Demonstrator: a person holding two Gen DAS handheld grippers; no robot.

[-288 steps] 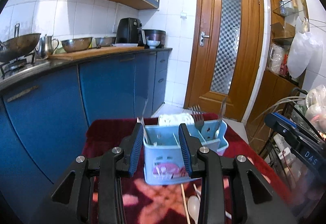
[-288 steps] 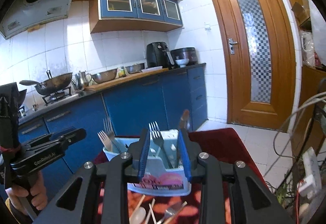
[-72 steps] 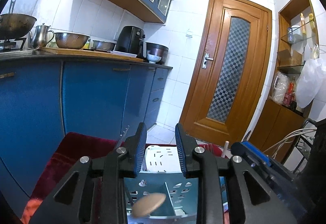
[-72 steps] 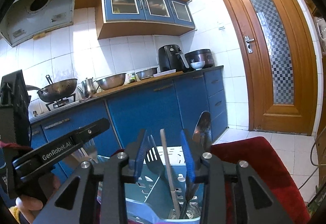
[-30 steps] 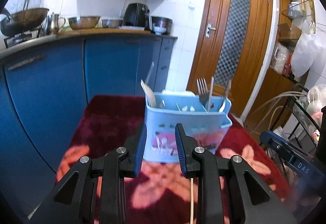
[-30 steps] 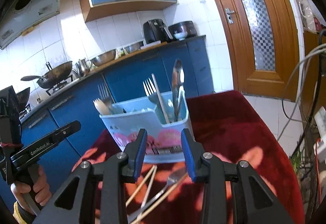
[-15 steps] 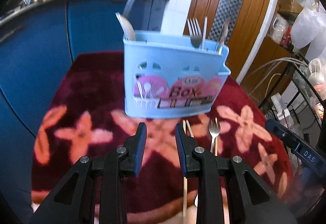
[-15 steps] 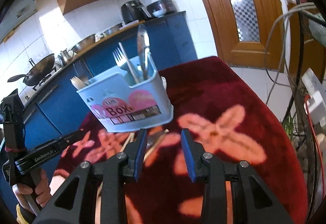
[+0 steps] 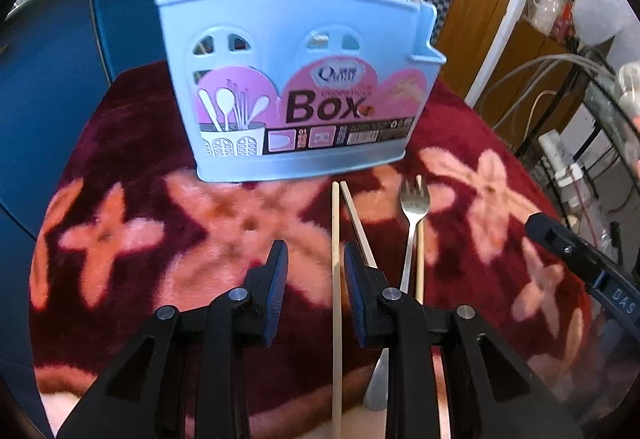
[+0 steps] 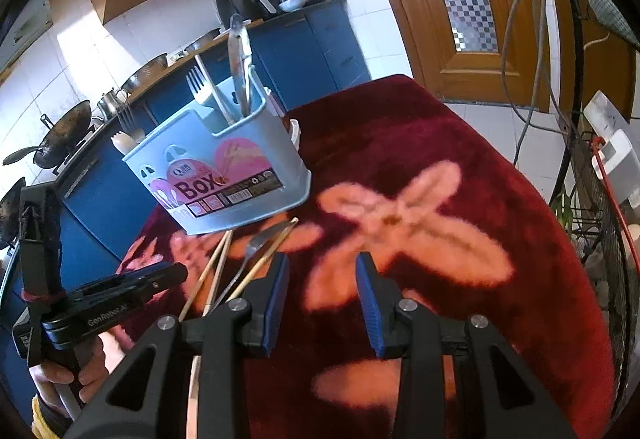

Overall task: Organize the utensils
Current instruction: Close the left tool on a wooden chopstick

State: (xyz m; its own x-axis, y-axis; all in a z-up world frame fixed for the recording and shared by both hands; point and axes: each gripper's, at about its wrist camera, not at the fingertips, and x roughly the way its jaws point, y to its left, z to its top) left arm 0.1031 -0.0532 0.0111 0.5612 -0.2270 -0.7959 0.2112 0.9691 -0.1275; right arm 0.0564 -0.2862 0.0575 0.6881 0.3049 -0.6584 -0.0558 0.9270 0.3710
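Note:
A light blue utensil box (image 9: 296, 79) stands on the red flowered cloth (image 9: 120, 231); it holds forks, a spoon and a knife. It also shows in the right wrist view (image 10: 224, 167). On the cloth in front of it lie wooden chopsticks (image 9: 335, 279) and a metal fork (image 9: 414, 223), also seen in the right wrist view as chopsticks (image 10: 212, 271) and fork (image 10: 256, 251). My left gripper (image 9: 315, 259) is open and empty, low over the chopsticks. My right gripper (image 10: 322, 271) is open and empty, right of the loose utensils.
Blue kitchen cabinets (image 10: 304, 47) and a wooden door (image 10: 472, 11) stand behind the table. A wire rack with cables and a power strip (image 10: 600, 143) is at the right edge. The other gripper's body (image 9: 580, 271) shows at the right.
Both grippers have dropped lower and tilted down toward the cloth; the box now looms closer and the loose chopsticks and fork lie right before the left fingers.

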